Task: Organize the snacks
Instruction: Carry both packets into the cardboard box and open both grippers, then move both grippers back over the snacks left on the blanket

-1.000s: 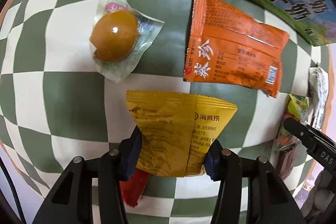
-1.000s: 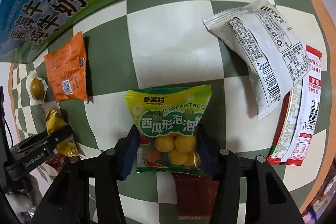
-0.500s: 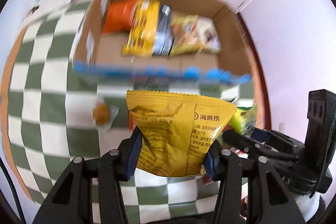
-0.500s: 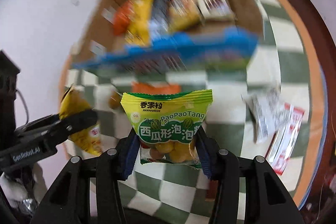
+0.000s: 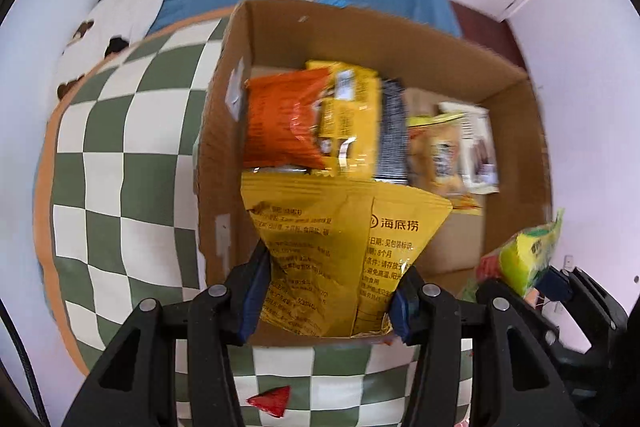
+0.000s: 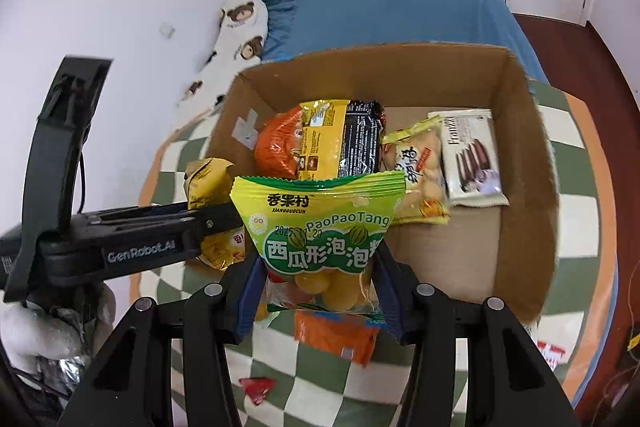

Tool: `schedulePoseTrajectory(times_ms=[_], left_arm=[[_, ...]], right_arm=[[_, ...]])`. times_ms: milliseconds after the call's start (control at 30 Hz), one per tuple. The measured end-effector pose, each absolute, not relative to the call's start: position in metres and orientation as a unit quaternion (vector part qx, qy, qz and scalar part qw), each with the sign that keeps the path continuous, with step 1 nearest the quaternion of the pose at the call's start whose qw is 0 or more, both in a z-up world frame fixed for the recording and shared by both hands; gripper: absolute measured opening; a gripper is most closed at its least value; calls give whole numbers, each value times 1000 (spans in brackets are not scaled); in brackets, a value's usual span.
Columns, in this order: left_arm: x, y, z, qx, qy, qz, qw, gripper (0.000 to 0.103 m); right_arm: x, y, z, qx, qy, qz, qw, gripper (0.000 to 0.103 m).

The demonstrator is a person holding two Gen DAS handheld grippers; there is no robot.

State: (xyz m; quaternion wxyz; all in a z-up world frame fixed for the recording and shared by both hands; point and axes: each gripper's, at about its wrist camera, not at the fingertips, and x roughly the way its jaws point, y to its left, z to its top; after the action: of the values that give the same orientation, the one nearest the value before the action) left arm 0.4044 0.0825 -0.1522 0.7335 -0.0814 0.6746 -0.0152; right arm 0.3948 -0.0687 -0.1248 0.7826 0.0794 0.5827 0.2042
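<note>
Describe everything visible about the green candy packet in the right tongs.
The green candy packet is a small glossy plastic pouch with a serrated top seal, "PaoPaoTang" lettering and a clear lower window showing yellow and orange balls. It hangs upright, pinched at both side edges by the right tongs, held in the air in front of the open cardboard box.

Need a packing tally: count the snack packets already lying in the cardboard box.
5, side by side: orange packet, yellow packet, black packet, biscuit packet, white packet. More may hide underneath.

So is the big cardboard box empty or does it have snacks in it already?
It has snacks in it. The cardboard box is open on top, and several packets lie inside, like an orange bag and a white biscuit pack. Bare floor still shows.
</note>
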Motion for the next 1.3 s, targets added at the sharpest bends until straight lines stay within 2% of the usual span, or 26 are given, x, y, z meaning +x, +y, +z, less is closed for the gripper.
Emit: schedulePoseTrajectory(times_ms=[300, 367, 400, 433, 467, 533, 867, 1300], left_arm=[[413, 88, -189, -81, 713, 1, 696, 51], [414, 91, -196, -94, 718, 1, 690, 59], [414, 90, -197, -95, 718, -2, 690, 71], [415, 90, -198, -95, 717, -3, 690, 77], [416, 90, -198, -95, 715, -4, 692, 79], [417, 87, -196, -90, 712, -5, 697, 86], [407, 85, -178, -83, 683, -5, 726, 86], [358, 66, -127, -21, 595, -3, 803, 86]], right_arm=[[416, -41, -179, 71, 625, 211, 748, 53], [420, -36, -189, 73, 640, 219, 733, 54], [422, -34, -194, 72, 650, 219, 724, 60], [424, -31, -199, 70, 659, 218, 716, 71], [425, -30, -201, 67, 662, 219, 714, 76], [427, -28, -202, 63, 660, 218, 716, 77], [435, -42, -182, 62, 644, 189, 739, 77], [396, -101, -154, 54, 596, 128, 791, 77]])
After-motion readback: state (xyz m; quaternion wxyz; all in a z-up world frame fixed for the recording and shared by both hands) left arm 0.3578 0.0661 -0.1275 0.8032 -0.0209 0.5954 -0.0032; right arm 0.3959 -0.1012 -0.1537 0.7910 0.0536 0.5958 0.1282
